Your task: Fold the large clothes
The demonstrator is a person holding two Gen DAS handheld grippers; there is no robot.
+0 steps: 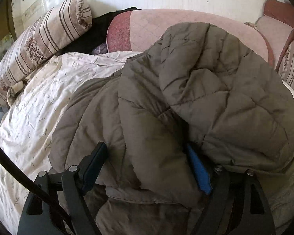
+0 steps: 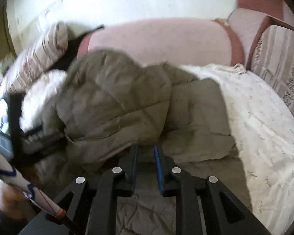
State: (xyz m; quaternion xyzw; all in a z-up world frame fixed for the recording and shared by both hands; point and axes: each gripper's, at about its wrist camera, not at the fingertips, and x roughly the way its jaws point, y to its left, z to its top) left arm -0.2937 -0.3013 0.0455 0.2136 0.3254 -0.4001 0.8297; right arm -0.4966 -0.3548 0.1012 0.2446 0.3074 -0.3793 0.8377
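A big puffy grey-brown jacket (image 1: 186, 98) is lying in a heap on a bed with a white flowery bedspread (image 1: 39, 101). In the left wrist view the jacket is filling most of the picture. A thick fold of it is bulging up right between the two fingers of the left gripper (image 1: 145, 168). The fingers are standing far apart. The finger on the left of the picture is sitting just beside the fold, and the blue pad (image 1: 199, 172) of the other one is tucked under an overhanging flap of the jacket. I cannot tell if the pads are pressing on the cloth.

In the right wrist view the right gripper (image 2: 146, 156) is pointing down at the jacket (image 2: 117, 101) from the near side. Its two fingers are close together with a thin gap between them, and nothing is sitting in that gap. The puffy fold is lying just past the fingertips, and a flatter part of the jacket is lying under the gripper.

A striped pillow (image 1: 49, 39) is leaning at the far left of the bed, and a pink cushion (image 1: 186, 25) is lying behind the jacket.
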